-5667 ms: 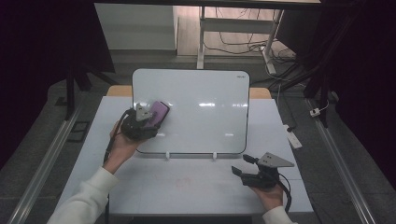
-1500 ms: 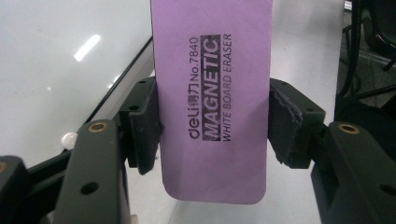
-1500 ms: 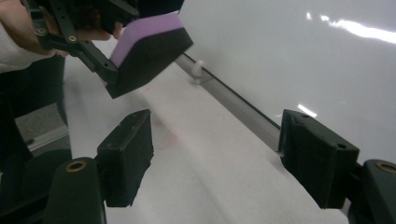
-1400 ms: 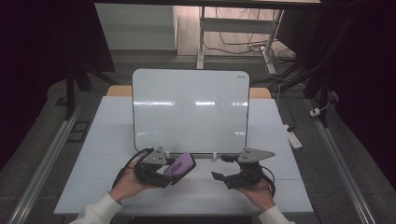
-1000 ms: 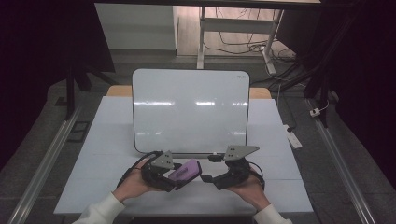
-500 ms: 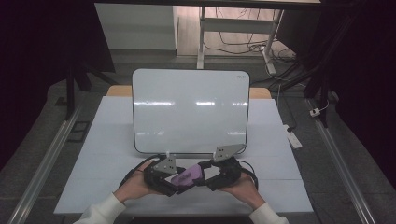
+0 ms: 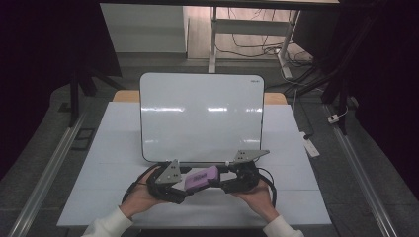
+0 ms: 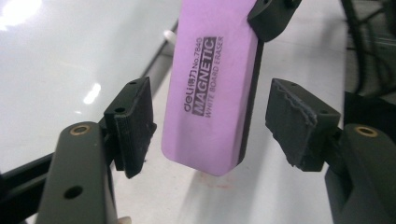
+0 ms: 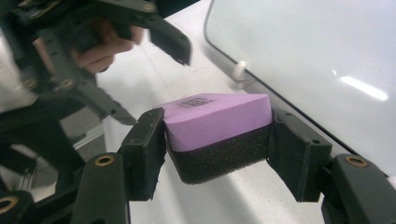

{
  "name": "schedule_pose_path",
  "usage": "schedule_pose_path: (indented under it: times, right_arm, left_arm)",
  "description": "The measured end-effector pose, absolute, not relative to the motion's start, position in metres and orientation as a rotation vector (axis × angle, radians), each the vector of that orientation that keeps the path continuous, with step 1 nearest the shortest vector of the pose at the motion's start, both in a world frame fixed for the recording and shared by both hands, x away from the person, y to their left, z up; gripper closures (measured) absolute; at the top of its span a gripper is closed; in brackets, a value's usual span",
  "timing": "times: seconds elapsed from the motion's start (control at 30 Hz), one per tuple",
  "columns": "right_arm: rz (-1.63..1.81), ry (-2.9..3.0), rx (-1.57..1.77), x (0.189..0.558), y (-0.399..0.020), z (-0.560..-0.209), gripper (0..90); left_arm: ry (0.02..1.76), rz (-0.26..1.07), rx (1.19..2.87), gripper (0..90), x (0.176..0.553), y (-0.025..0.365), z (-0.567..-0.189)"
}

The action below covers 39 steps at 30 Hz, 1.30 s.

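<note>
Purple eraser [image 7: 203, 176] low in the frame, below the whiteboard [image 7: 200, 116] — the right gripper [image 9: 217, 140] has just closed and pinches it, the left gripper [image 8: 210, 126] just opening, spread around it.

Bright overhead light falls on the pale grey table top [image 7: 113, 148] while the room around it sinks into near black. The glossy white rectangular whiteboard [image 7: 200, 116] carries streaks of glare, repeated in both gripper views. The high view is soft and grainy; in the right gripper view the far hand [image 9: 100, 46] is blurred
</note>
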State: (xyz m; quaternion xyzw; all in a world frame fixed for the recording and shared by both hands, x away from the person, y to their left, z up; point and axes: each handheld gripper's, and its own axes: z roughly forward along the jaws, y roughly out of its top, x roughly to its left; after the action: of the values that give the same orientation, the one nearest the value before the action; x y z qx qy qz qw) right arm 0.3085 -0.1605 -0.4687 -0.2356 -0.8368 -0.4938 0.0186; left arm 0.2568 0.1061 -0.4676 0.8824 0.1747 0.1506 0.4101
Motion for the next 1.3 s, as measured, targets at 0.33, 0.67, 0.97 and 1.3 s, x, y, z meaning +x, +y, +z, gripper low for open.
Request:
schedule_pose_path:
  times: [0.33,0.67,0.97,1.3]
  right_arm:
    - [-1.549,-2.555,-0.836,0.309,-0.159,-0.474,38.7]
    - [-1.602,-2.454,-0.909,0.307,-0.158,-0.474,38.7]
    - [-1.605,-2.425,-0.948,0.306,-0.157,-0.475,40.0]
    - [-1.703,-2.388,-0.917,0.305,-0.16,-0.474,25.9]
  left_arm:
    - [0.445,0.513,2.251,33.5,0.246,0.088,-0.471]
    - [0.456,0.592,2.269,41.0,0.244,0.077,-0.477]
    - [0.442,0.646,2.298,59.0,0.242,0.076,-0.481]
    - [0.525,0.627,2.247,66.0,0.247,0.085,-0.475]
